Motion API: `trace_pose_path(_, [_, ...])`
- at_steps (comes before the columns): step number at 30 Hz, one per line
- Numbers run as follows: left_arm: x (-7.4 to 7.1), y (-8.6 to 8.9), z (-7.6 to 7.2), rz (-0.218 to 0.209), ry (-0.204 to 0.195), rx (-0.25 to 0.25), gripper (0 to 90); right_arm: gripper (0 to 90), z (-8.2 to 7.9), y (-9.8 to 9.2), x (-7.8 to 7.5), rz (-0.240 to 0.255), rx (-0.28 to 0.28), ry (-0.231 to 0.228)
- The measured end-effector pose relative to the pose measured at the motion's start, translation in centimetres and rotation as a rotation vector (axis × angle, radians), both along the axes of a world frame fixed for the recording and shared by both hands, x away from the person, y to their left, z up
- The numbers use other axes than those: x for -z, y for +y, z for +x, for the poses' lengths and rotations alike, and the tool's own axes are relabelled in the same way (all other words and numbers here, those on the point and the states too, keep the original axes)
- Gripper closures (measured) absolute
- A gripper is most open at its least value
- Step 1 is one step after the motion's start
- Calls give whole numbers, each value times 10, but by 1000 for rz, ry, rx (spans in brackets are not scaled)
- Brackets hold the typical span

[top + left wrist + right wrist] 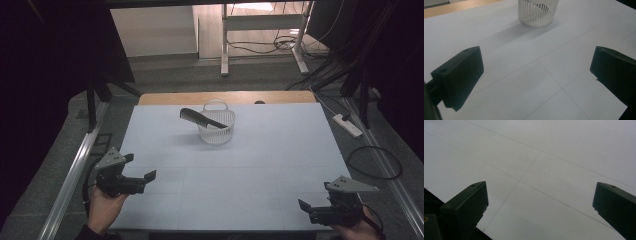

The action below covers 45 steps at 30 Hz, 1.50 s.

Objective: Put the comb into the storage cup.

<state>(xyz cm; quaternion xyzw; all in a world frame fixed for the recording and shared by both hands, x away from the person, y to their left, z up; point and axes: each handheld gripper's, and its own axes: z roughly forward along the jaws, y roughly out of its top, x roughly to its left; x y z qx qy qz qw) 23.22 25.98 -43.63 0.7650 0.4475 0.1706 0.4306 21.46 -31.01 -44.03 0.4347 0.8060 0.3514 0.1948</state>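
From above, the bench is covered with a pale sheet, and a white slatted basket stands toward its far middle. A black comb lies slanted across the basket's rim, its toothed end jutting out to the left and its handle reaching over the basket's middle. The left tool is held in a hand at the near left edge of the bench, the right tool at the near right corner; both are well apart from the basket and carry nothing.

Along the left tool, its two black jaws stand wide apart with bare bench between them. The basket stands ahead near the top, its slats throwing a shadow to the left.

Along the right tool, the jaws are likewise spread wide and empty, over plain bench crossed by thin seams.
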Motion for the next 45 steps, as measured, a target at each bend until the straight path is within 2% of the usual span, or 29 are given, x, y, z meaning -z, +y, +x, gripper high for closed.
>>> trace_pose_path(17, [7, 1, -12, 52, 57, -13, 0, 7, 0, 0, 0, -2, 1, 2])
trace_pose_path(45, [14, 2, -35, 91, 119, -22, 0, 7, 0, 0, 0, -3, 1, 2])
